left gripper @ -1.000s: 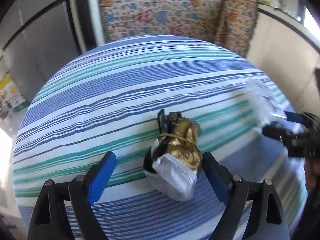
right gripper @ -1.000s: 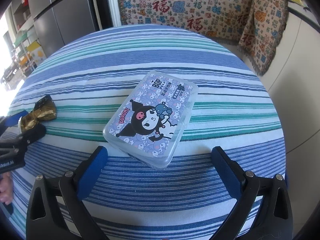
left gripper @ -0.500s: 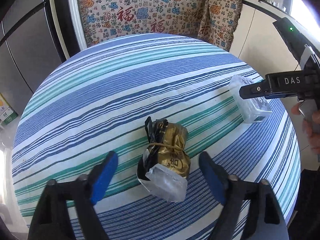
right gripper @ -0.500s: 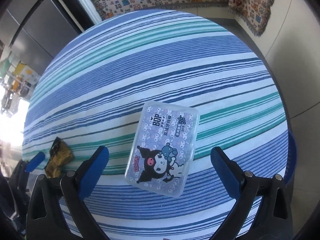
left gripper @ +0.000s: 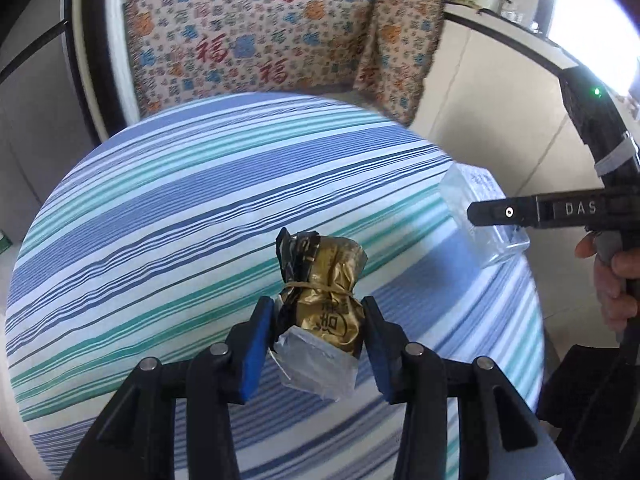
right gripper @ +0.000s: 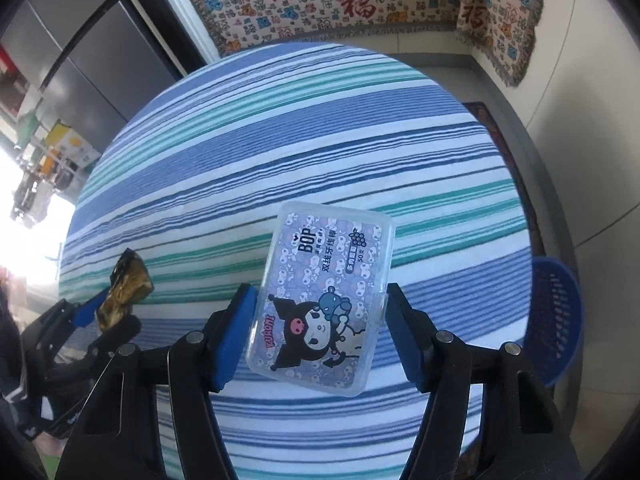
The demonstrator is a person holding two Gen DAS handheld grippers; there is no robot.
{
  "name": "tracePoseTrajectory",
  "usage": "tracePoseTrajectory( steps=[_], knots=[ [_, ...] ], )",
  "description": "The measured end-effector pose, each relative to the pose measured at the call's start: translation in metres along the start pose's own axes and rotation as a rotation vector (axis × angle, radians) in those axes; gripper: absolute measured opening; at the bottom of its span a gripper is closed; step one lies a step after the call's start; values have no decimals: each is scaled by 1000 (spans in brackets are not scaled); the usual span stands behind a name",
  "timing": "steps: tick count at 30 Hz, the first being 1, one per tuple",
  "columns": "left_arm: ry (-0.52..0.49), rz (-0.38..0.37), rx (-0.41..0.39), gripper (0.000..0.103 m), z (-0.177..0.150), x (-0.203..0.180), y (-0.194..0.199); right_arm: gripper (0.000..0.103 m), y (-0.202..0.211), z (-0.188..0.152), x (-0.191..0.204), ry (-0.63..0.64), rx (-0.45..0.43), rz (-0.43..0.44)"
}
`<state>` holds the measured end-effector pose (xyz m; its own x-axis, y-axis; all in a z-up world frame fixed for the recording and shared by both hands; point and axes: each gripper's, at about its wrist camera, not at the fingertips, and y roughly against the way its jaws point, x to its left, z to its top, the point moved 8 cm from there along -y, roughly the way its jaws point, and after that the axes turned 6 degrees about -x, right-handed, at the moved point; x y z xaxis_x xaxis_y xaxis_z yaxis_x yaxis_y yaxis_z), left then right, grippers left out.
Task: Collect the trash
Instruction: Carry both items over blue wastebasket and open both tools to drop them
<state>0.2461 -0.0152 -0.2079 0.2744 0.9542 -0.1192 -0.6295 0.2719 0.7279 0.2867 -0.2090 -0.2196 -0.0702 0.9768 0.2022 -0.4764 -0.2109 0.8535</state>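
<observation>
Left wrist view: our left gripper (left gripper: 318, 334), jaws just closing, clamps the gold foil packet (left gripper: 326, 304) at lower centre; we squeeze gently.

Right wrist view: right gripper (right gripper: 320, 330) pinches the clear floss box (right gripper: 322, 304) at centre; blue basket (right gripper: 554, 316) waits at right edge.

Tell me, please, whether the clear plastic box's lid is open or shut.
Shut: the plastic box shows its printed lid flat and flush all round, clamped in the right gripper.

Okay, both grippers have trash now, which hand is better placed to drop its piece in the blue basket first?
Probably the right gripper: its clear box hangs near the blue basket past the table's right edge. The left gripper, clamping the gold wrapper, sits farther away.
</observation>
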Motion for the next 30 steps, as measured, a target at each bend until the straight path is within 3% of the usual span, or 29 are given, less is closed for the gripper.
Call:
tracePoseTrajectory(
  steps=[4,11,19,24,30],
  knots=[
    [-46,-89,-13,45,15,-67,-4,66,39,-15,-47,-36,-39,-4],
    [-133,-238,11,45,29,-203,-32,66,98,-44,-161,-132,-101,-111],
    [-180,-326,91,45,16,-333,-97,67,108,-79,-269,-271,-122,-166],
    [-196,-314,145,45,4,-368,-156,67,84,-94,-316,-345,-102,-176],
    [-196,-295,192,45,-5,-381,-216,67,53,-99,-346,-405,-79,-157]
  ],
)
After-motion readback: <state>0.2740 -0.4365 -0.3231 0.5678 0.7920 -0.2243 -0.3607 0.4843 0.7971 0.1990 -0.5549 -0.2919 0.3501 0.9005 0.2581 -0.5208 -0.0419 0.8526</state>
